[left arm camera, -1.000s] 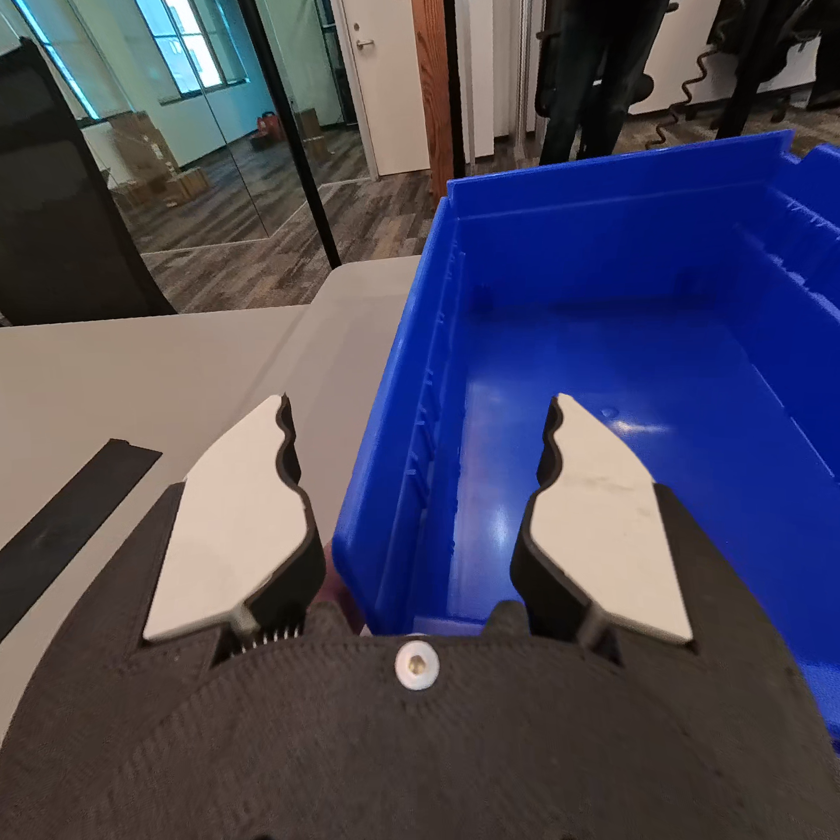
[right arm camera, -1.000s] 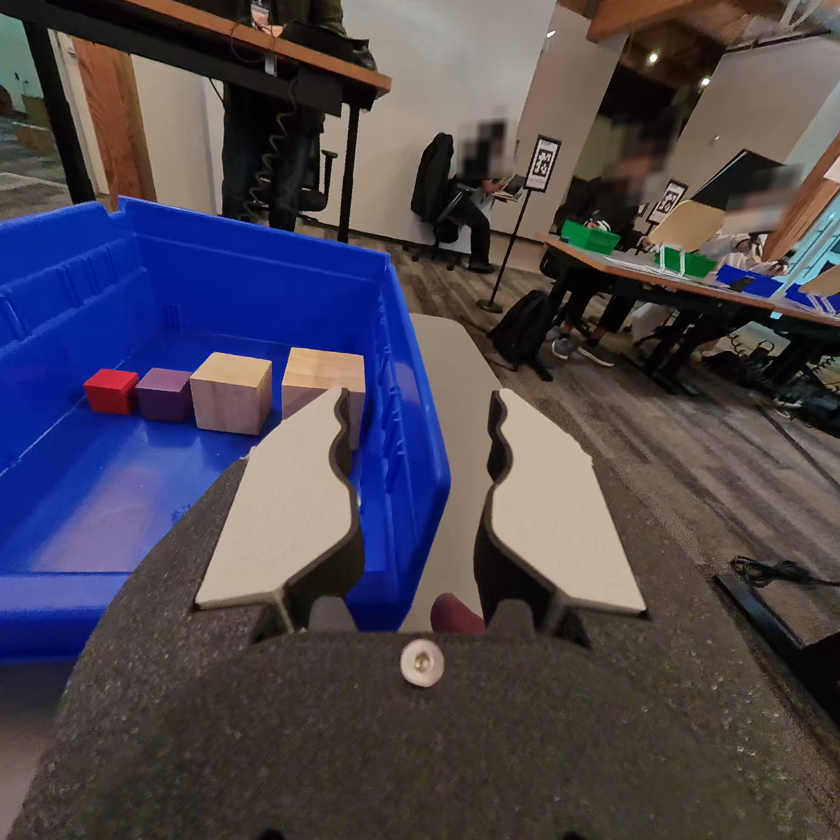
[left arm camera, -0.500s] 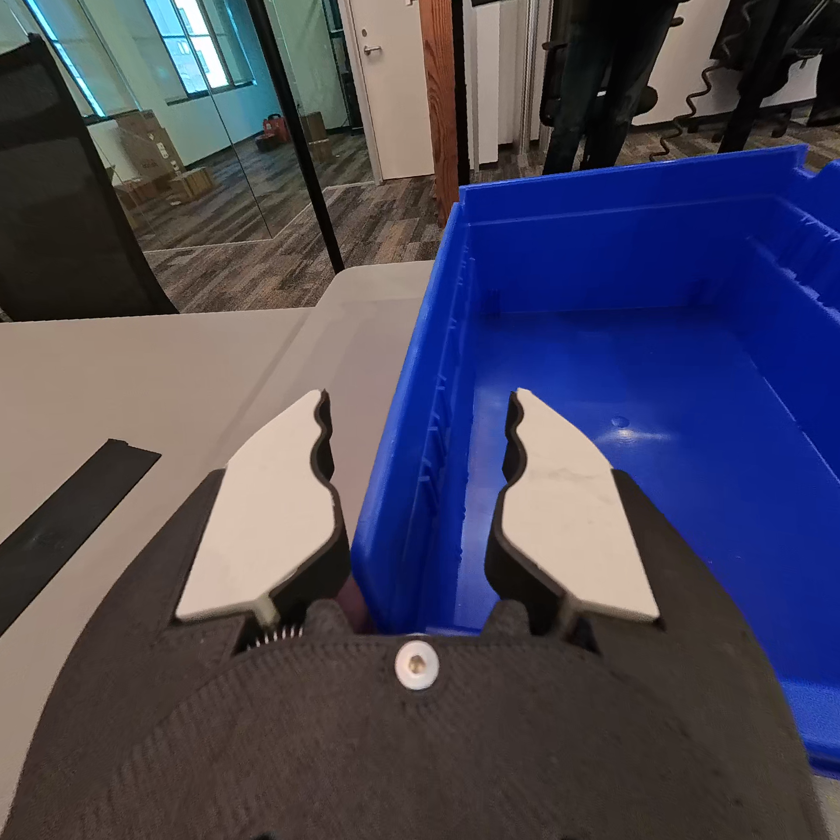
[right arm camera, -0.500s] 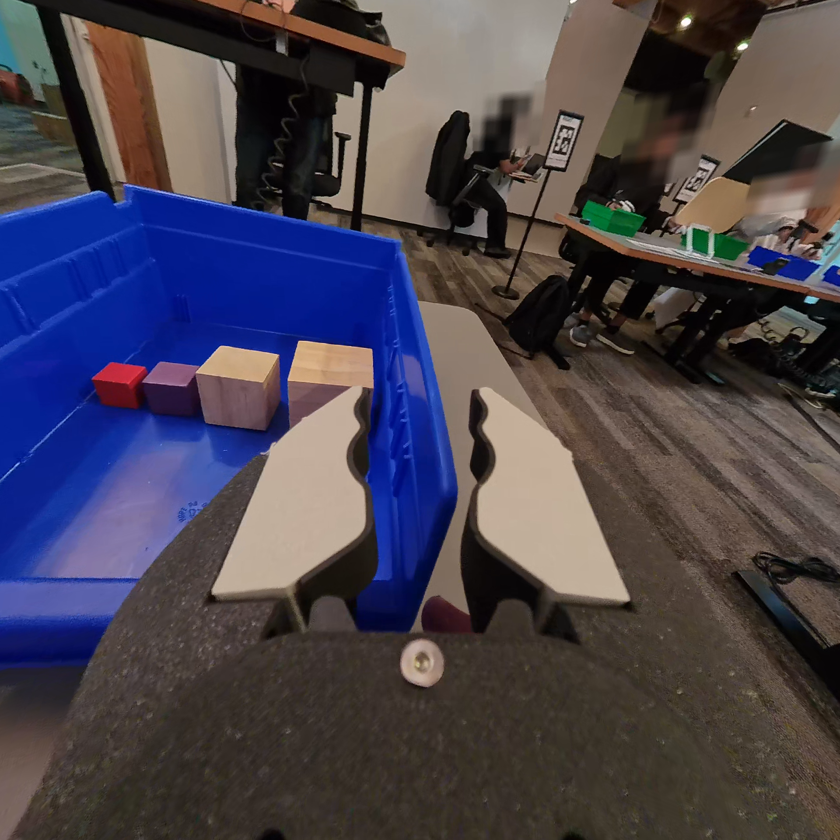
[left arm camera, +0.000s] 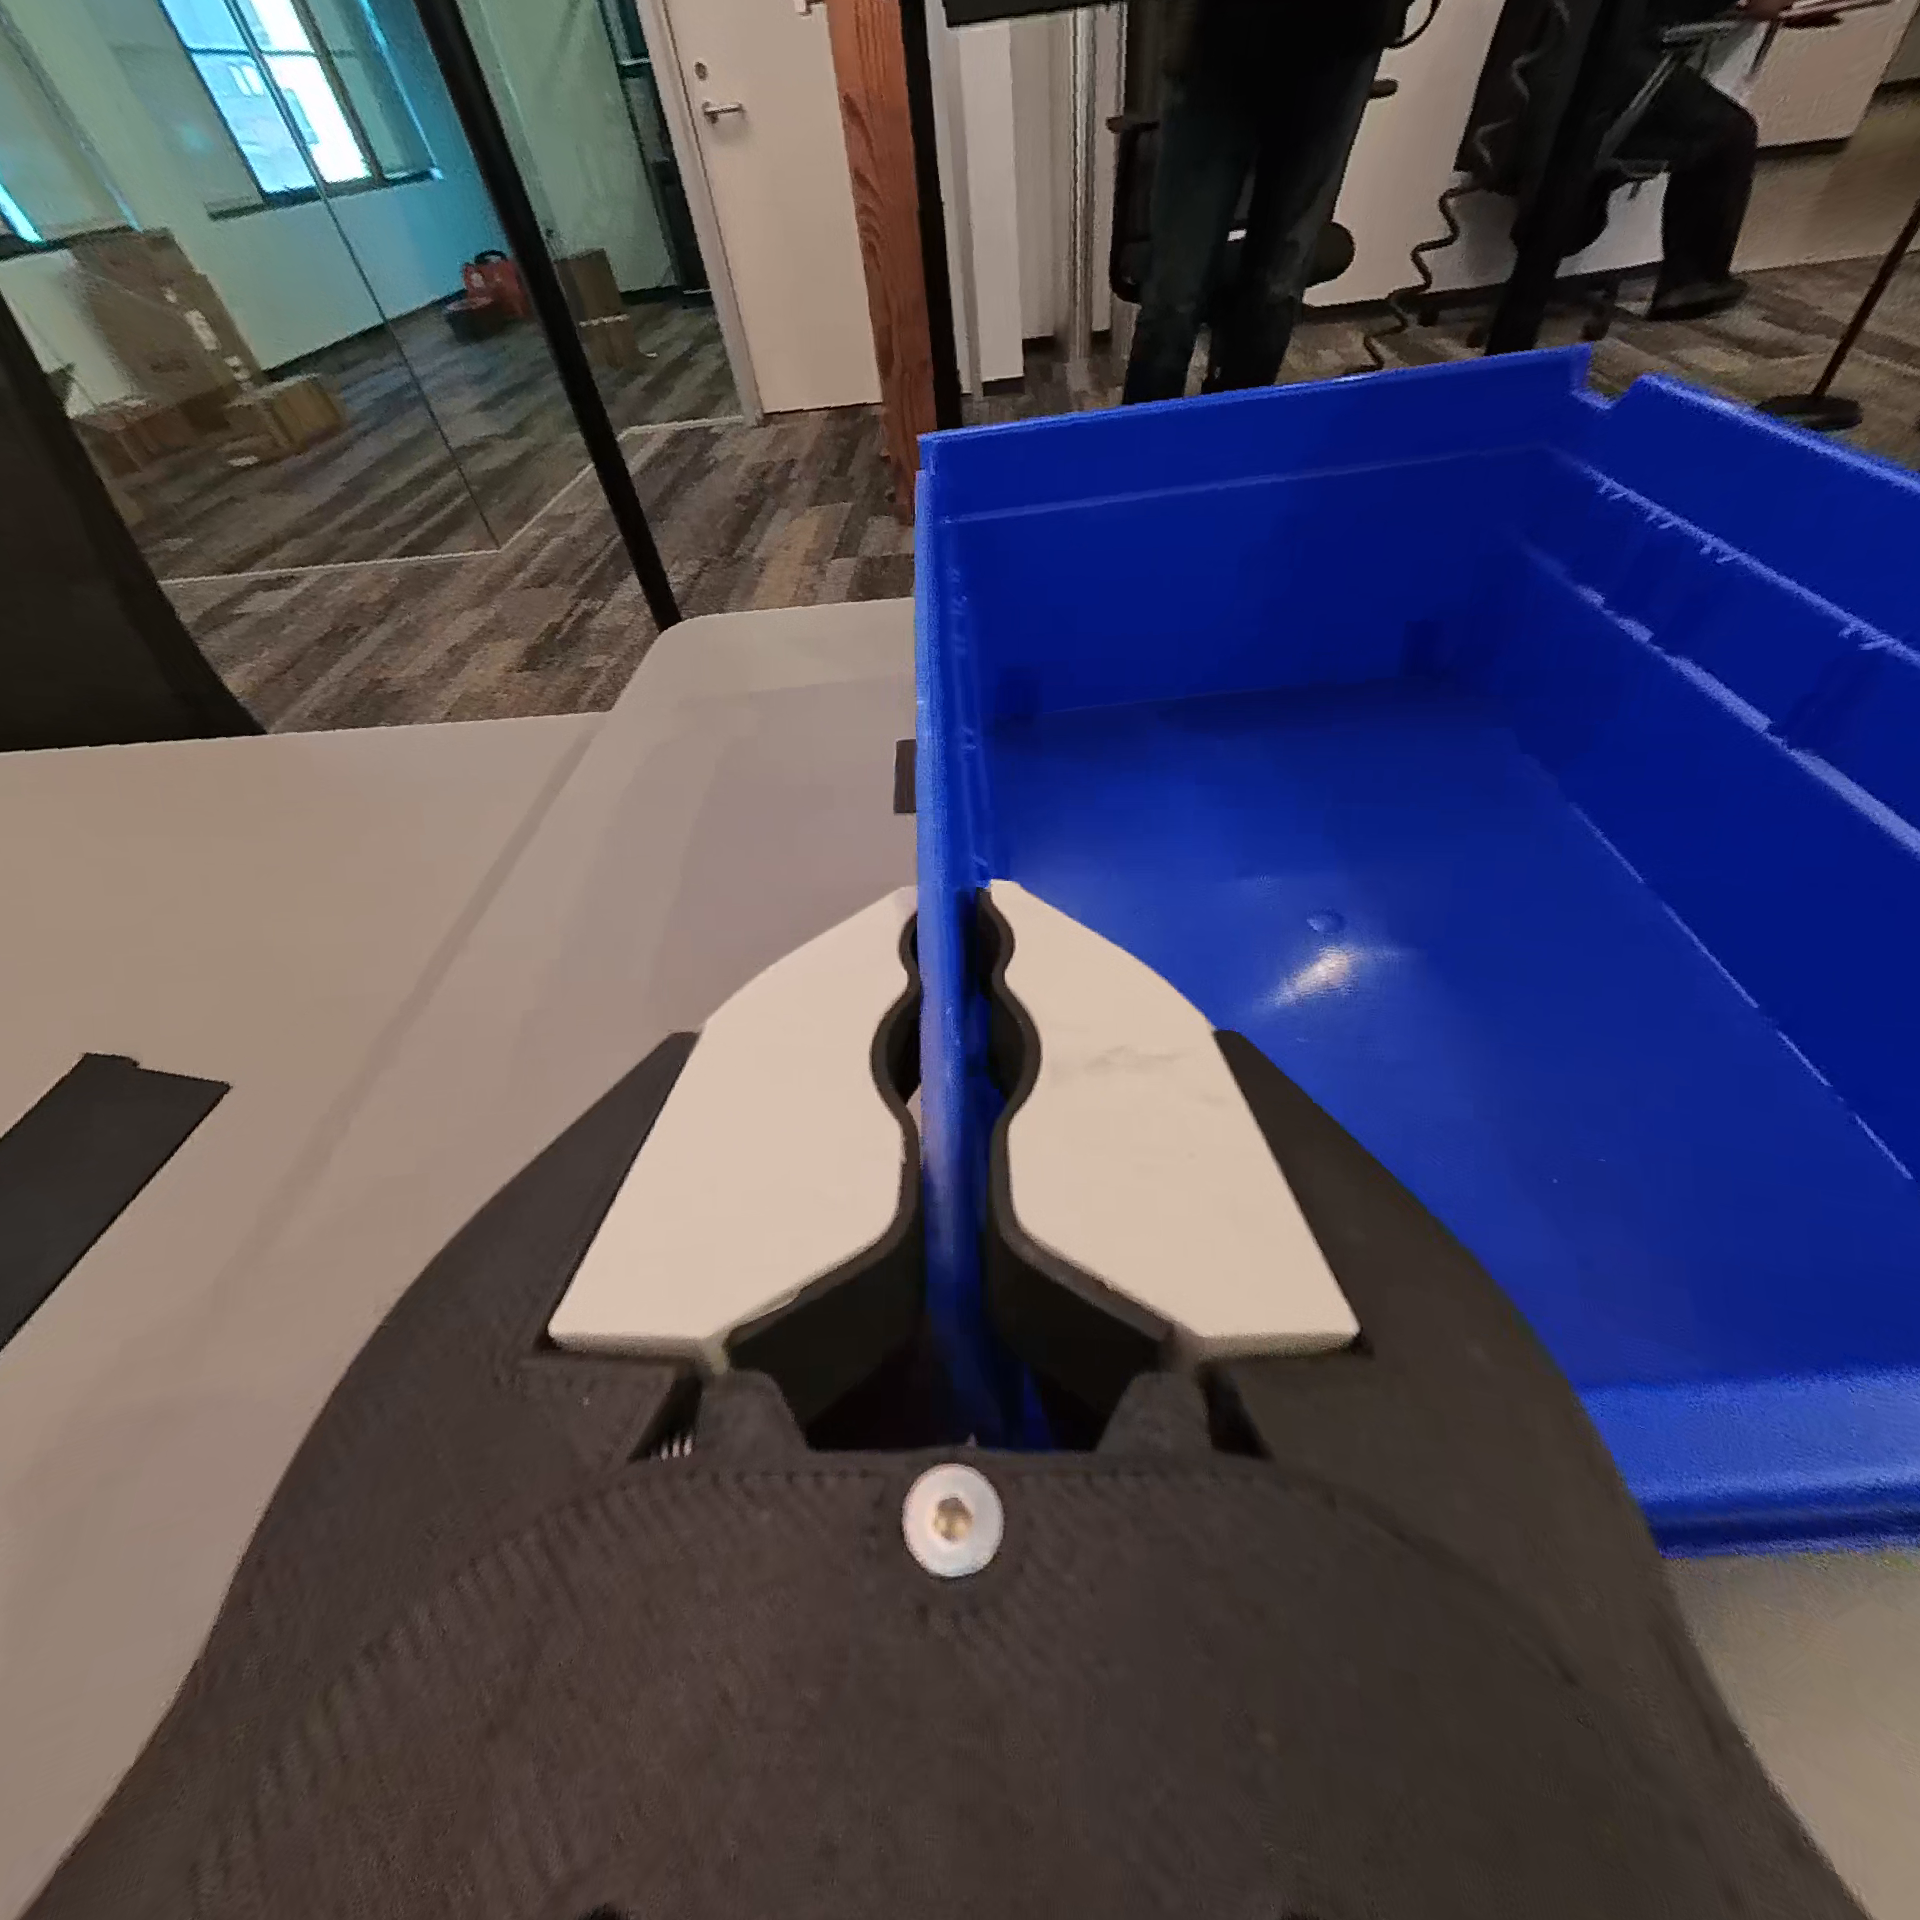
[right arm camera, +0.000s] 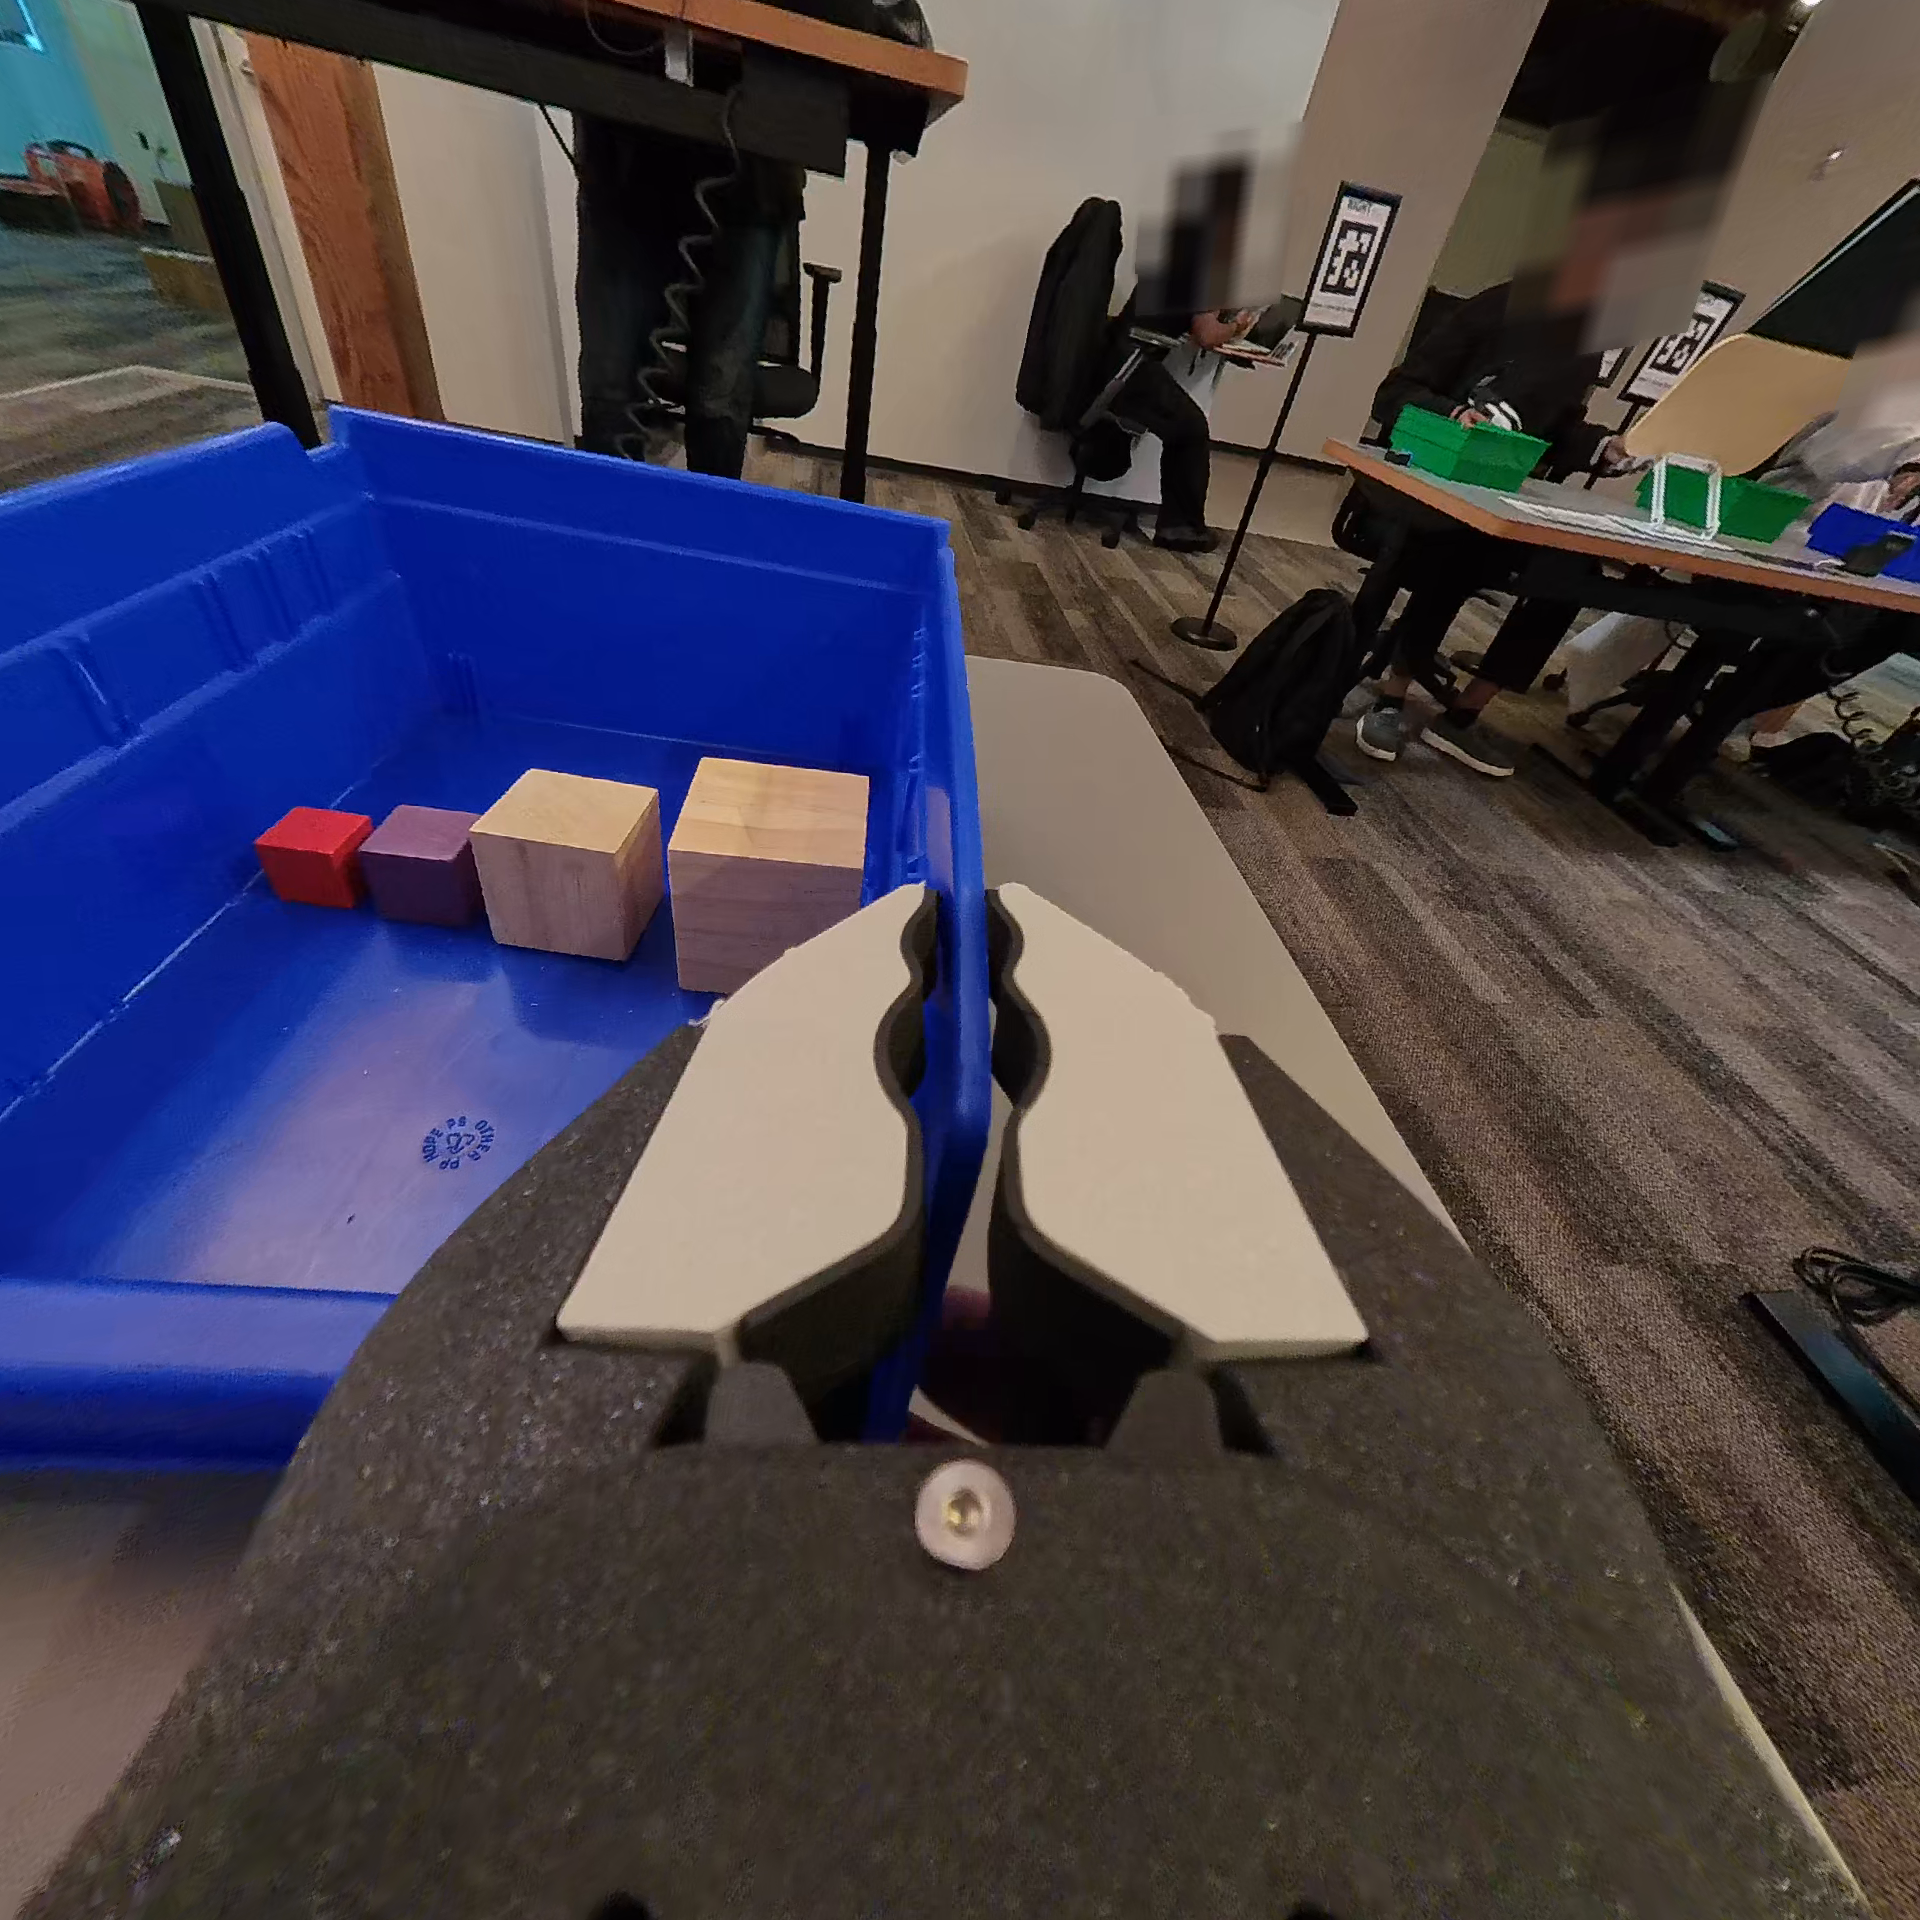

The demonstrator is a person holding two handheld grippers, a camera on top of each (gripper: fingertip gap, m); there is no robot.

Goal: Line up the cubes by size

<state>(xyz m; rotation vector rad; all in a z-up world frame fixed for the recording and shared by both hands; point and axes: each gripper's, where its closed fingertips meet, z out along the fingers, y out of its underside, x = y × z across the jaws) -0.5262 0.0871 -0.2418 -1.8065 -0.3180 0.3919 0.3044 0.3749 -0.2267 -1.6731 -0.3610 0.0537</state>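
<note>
On the grey table [left arm camera: 312, 935] sits a big blue bin [left arm camera: 1455, 1039]. Both grippers are clamped on its walls.

The left gripper [left arm camera: 948, 925] pinches the bin's left wall. One finger is outside the wall, over the table. The other finger is inside the bin. Both pads press on the thin blue wall. A black strip [left arm camera: 94, 1153] lies on the table to the left. Glass walls and a white door are far behind.

The right gripper [right arm camera: 961, 914] pinches the bin's right wall [right arm camera: 956, 779] the same way. Its left finger is inside the bin and its right finger is outside, over the table edge. The pads squeeze the blue wall between them.

Inside the bin, four cubes stand in a row near the back wall. From left to right they get bigger. First is the red cube [right arm camera: 312, 854], the smallest. Next is the purple cube [right arm camera: 421, 878], touching the red one. Then comes a wood cube [right arm camera: 566, 860], just beside the purple one. Last is the biggest wood cube [right arm camera: 767, 868], near the right wall, with a small gap from the other wood cube.

Behind the bin, people sit at desks with green boxes [right arm camera: 1465, 447]. A black bag [right arm camera: 1283, 681] rests on the floor.
</note>
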